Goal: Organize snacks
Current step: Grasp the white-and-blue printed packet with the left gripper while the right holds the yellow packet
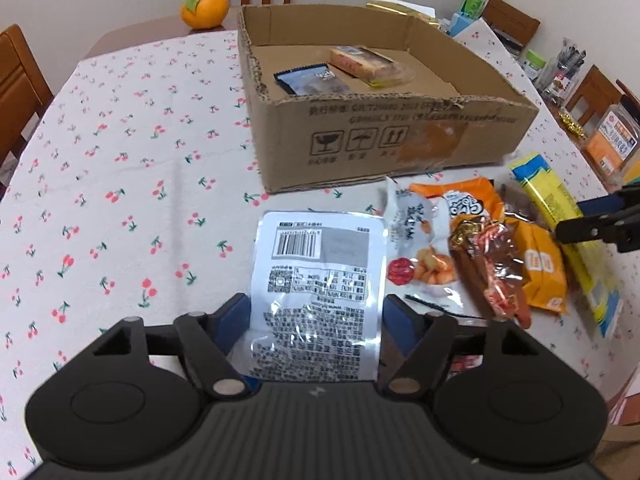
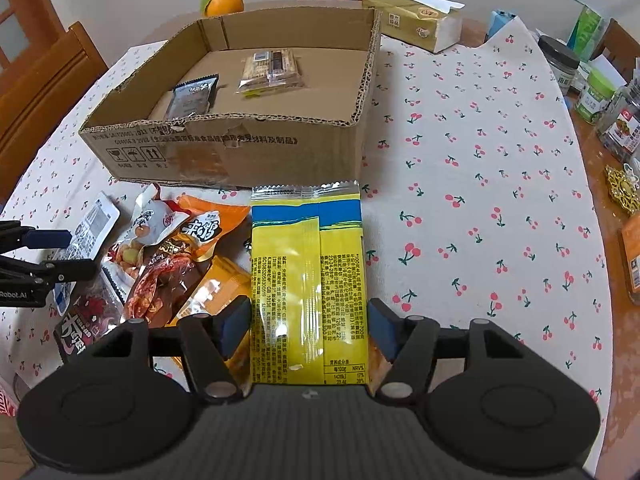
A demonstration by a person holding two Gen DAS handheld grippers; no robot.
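Looking down on a table under a cherry-print cloth. Seeing a cut-down box standing open-topped toward the far middle.

Pointing the left tongs down over the near edge, straddling a silver pouch lying flat, barcode side up, in front of the box. Standing about half open, blue pads right at the pouch's two long edges; not being able to tell whether pressing or only touching.

Pointing the right tongs down to the right of that, straddling a yellow pack lying lengthwise, its far end almost reaching the box wall. Standing fairly narrow, pads tight beside both sides of the pack; again not being able to tell whether gripping.

Finding the other loose snacks heaped between pouch and pack, just in front of the box: a white bag, an orange bag and a red-brown wrapper, overlapping one another.

Finding two snacks already lying inside the box: a biscuit pack near the back and a dark sachet toward the left wall, slightly apart.

Noting a tissue pack beyond the box's far right corner and a fruit beyond its far left corner.
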